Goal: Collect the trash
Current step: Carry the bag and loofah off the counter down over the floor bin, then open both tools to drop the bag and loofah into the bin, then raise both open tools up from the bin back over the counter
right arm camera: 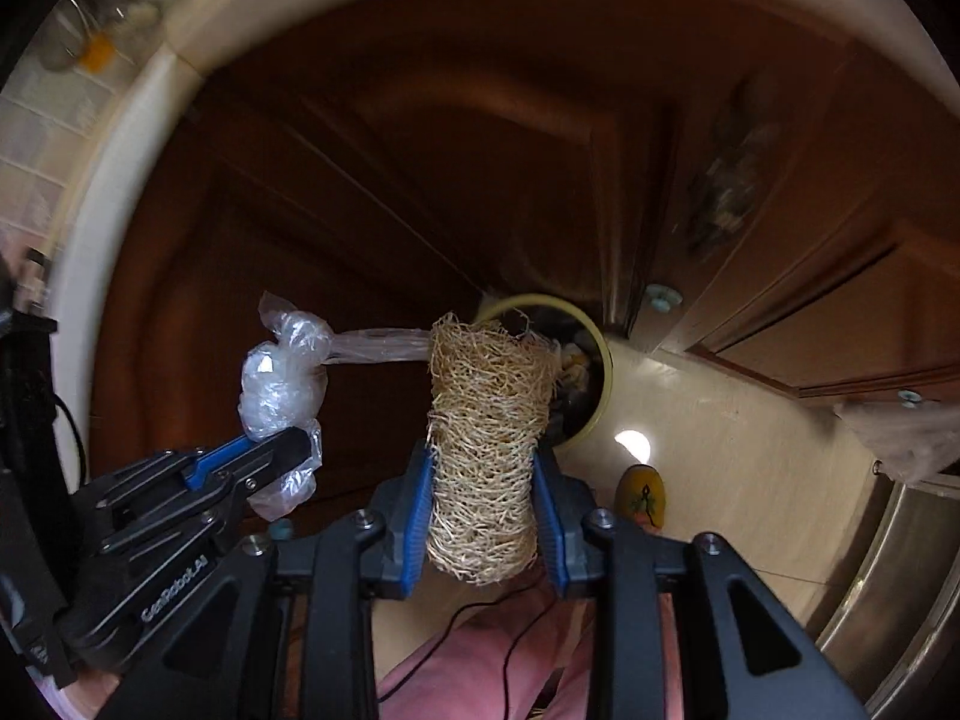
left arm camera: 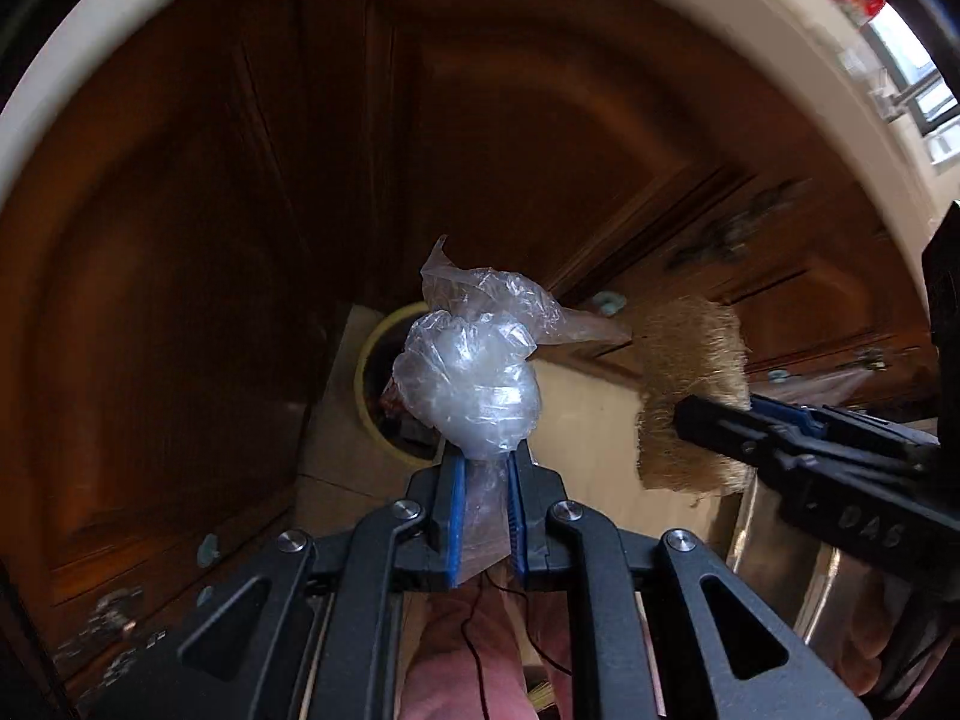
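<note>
My left gripper (left arm camera: 485, 468) is shut on a crumpled clear plastic bag (left arm camera: 468, 384), which also shows in the right wrist view (right arm camera: 282, 384). My right gripper (right arm camera: 483, 462) is shut on a tan fibrous loofah scrubber (right arm camera: 486, 450), seen from the side in the left wrist view (left arm camera: 690, 396). Both are held in the air above a yellow-rimmed trash bin (right arm camera: 600, 372) on the floor, its mouth showing trash inside. The bin also shows behind the bag in the left wrist view (left arm camera: 366, 384).
Dark wooden cabinet doors (right arm camera: 390, 180) with small knobs stand behind the bin. A pale counter edge (left arm camera: 150, 30) arcs overhead. A steel container (right arm camera: 900, 570) is at the lower right. A small yellow object (right arm camera: 641, 495) lies on the beige floor.
</note>
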Tool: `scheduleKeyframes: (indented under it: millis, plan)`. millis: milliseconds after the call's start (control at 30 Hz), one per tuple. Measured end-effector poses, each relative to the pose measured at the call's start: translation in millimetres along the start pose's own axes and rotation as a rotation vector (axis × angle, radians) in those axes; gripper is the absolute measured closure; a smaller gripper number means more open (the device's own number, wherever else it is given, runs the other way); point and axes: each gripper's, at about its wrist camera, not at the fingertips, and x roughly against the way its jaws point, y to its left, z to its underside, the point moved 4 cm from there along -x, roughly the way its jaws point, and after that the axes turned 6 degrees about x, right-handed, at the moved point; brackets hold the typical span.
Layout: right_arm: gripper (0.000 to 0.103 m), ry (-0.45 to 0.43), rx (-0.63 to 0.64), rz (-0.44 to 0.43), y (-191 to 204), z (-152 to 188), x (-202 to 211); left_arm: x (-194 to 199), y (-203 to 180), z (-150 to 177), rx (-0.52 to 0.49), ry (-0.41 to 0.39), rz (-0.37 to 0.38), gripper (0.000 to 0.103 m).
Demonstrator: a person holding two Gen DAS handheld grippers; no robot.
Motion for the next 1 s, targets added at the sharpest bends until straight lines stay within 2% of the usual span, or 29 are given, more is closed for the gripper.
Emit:
scheduleKeyframes:
  millis: [233,333,433,500,533,733,1000]
  plan:
    - [0.068,0.06,0.046,0.004,-13,-5,-102,-90,20,-2,0.039,0.039,-0.027,0.091]
    - [0.066,0.07,0.033,-0.017,-19,-8,-137,-122,28,-4,0.053,0.051,-0.026,0.078]
    - [0.063,0.081,0.022,0.012,-30,-9,-163,-146,36,-5,0.047,0.055,-0.061,0.062]
    - [0.061,0.078,0.018,0.026,-36,-11,-171,-156,43,-5,0.055,0.051,-0.1,0.04]
    - [0.059,0.072,0.021,0.032,-38,-12,-173,-158,47,-9,0.066,0.044,-0.111,0.037]
    - [0.056,0.064,0.074,0.028,-38,-11,-172,-160,55,-12,0.124,0.039,-0.119,0.034]
    - [0.056,0.06,0.053,0.008,-41,-16,-164,-148,57,-10,0.139,0.043,-0.138,0.033]
